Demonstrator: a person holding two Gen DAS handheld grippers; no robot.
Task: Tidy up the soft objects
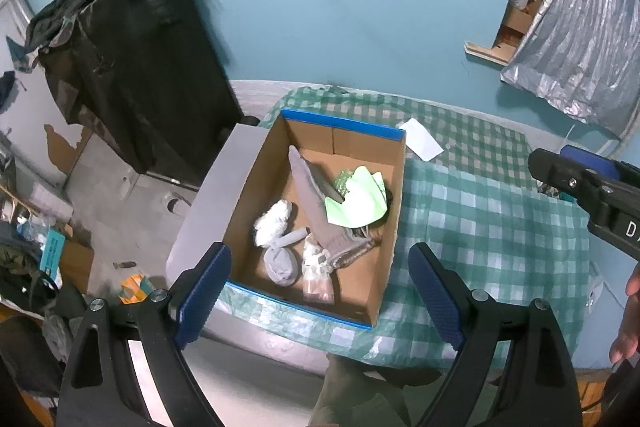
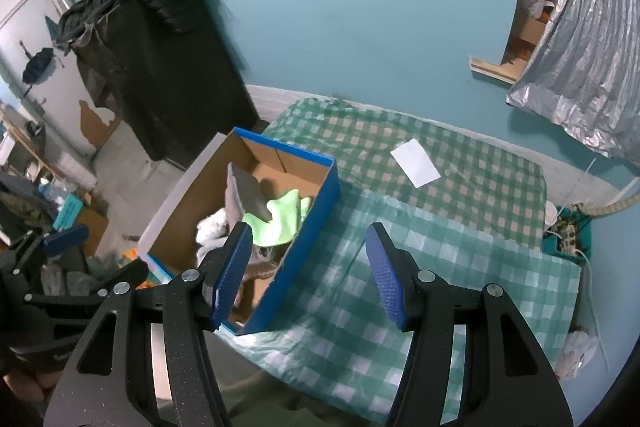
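The checked cloth point(image 2: 460, 227) covers the surface across the middle and right of both views; apart from a white slip of paper point(image 2: 416, 163) toward the upper right, it carries nothing loose.

The cardboard box point(image 1: 394, 223), blue-edged, sits at the left end of that surface, centre frame in the left wrist view. The soft objects are all inside it: a long grey cloth point(image 1: 310, 195) lying on the diagonal, a light green cloth point(image 1: 358, 197) against the right wall, a white bundle point(image 1: 272, 223) at the left, a rolled grey sock point(image 1: 280, 265) and a clear bag point(image 1: 318, 277) near the front edge.

Judgement: collection appears complete or close to it. What remains is tidying. The grey cloth rides up toward the back wall; pressing it flat, or folding it, would settle the load below the rim. Any approach should come from above the box, clear of its walls.

The left gripper point(image 1: 320, 291) hangs over the near edge of the box, pitched steeply down, jaws wide and empty. The right gripper point(image 2: 308, 267) is above the box's blue right wall and the cloth beside it, pitched down likewise, jaws moderately wide with nothing between them. A hand point(image 1: 628, 323) shows at the right edge of the left wrist view.
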